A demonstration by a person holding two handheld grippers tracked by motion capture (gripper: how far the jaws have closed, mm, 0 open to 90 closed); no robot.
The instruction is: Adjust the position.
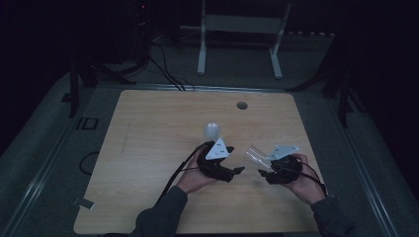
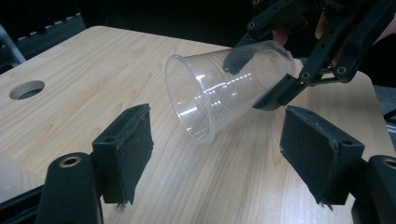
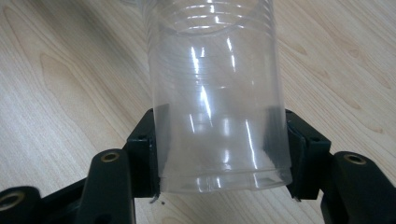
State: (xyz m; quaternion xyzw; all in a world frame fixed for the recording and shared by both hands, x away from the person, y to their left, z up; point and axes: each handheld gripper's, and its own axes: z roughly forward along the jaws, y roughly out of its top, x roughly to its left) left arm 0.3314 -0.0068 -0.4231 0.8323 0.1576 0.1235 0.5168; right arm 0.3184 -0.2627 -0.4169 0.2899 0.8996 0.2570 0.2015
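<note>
Left gripper (image 1: pixel 240 170) jaws spread wide, nothing between; right gripper (image 1: pixel 262 173) jaws clamped on clear cup (image 3: pixel 217 107), cup raised off table.

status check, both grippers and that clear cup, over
Right gripper shut on clear cup, held off the table, mouth toward left gripper. Left gripper open, empty. Second cup stands behind it.

Your left black plastic claw (image 1: pixel 239 170) carries a pale grey three-cornered plate (image 1: pixel 219 149) on top, dotted with small dark screw holes, and a black cable (image 1: pixel 174 174) trails from it toward 7 o'clock. Your right black claw (image 1: pixel 261 171) bears a matching grey plate (image 1: pixel 283 151). Brass-ringed pivots (image 2: pixel 70 161) sit at the jaw roots, and the dark pads (image 2: pixel 135 151) are frayed along their lower edges. You wear dark grey sleeves (image 1: pixel 160 215).
</note>
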